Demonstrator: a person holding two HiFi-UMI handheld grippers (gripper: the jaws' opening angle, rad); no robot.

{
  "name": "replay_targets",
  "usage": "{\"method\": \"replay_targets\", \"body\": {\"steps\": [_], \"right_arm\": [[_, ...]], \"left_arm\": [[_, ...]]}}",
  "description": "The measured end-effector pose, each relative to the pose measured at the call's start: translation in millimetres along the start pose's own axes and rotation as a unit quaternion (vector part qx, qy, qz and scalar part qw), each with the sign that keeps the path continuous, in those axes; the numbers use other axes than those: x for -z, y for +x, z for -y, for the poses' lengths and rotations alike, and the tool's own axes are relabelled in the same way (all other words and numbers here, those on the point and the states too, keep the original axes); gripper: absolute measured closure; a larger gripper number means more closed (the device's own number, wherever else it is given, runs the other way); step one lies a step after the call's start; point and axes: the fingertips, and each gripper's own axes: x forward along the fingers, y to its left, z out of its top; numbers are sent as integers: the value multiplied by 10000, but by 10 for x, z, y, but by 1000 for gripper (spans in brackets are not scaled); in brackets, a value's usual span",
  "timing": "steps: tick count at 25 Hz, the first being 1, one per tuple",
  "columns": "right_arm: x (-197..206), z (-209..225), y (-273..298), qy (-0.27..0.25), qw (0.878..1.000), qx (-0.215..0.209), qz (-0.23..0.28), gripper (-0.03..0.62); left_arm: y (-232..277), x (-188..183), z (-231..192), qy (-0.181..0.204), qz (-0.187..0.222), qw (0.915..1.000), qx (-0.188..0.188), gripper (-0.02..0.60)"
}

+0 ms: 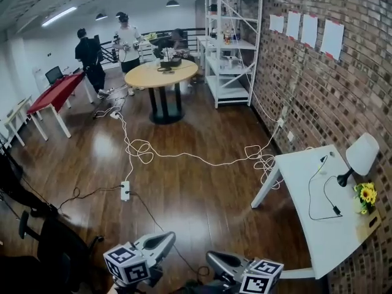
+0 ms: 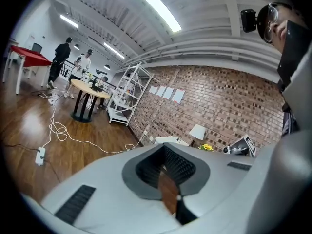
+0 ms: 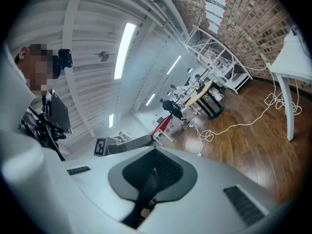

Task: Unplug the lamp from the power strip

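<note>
Lamp (image 1: 361, 155), with a white shade on a black base, stands at the far edge of a white table (image 1: 300, 182), well ahead of the right gripper (image 1: 214, 260) and off to its right, against the brick wall (image 1: 318, 84). Yellow flowers (image 1: 367, 193) sit just beside the lamp base, on the side nearer the grippers. A black cord (image 1: 310, 195) lies in a loose loop on the table top beside the lamp; where it is plugged in cannot be made out.

The power strip (image 1: 125, 190) lies on the wooden floor ahead of the left gripper (image 1: 162, 240), slightly to its left and well apart from the white table. A white cable (image 1: 184, 157) runs from it in tangled loops across the floor, beyond both grippers, and thin dark cords lead off from it to either side.

Both grippers are held low and close to the person, side by side, each with its marker cube toward the person. In the left gripper view the jaws stand closed together with nothing between them, only a sliver of floor showing behind the pads. In the right gripper view the jaws likewise meet, with nothing clamped.

Far ahead of the grippers stand a round wooden table (image 1: 160, 73), a white shelf rack (image 1: 236, 41) to its right, and a red table (image 1: 58, 90) off to the left, with two people (image 1: 92, 57) standing beyond them.
</note>
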Motion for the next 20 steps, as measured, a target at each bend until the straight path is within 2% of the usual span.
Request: {"method": "replay_targets", "body": {"steps": [4, 8, 12, 20], "right_arm": [[-356, 301, -132, -182, 9996, 29, 224, 606], [-678, 540, -460, -174, 9987, 191, 442, 606], [-969, 710, -659, -166, 9976, 191, 650, 606], [-1182, 1015, -1035, -6, 9973, 38, 732, 606]], "left_arm": [[409, -214, 68, 303, 70, 9995, -44, 565], [879, -217, 292, 463, -58, 9988, 159, 565], [1219, -218, 507, 330, -241, 9990, 175, 565], [1704, -159, 812, 400, -480, 9980, 122, 565]]}}
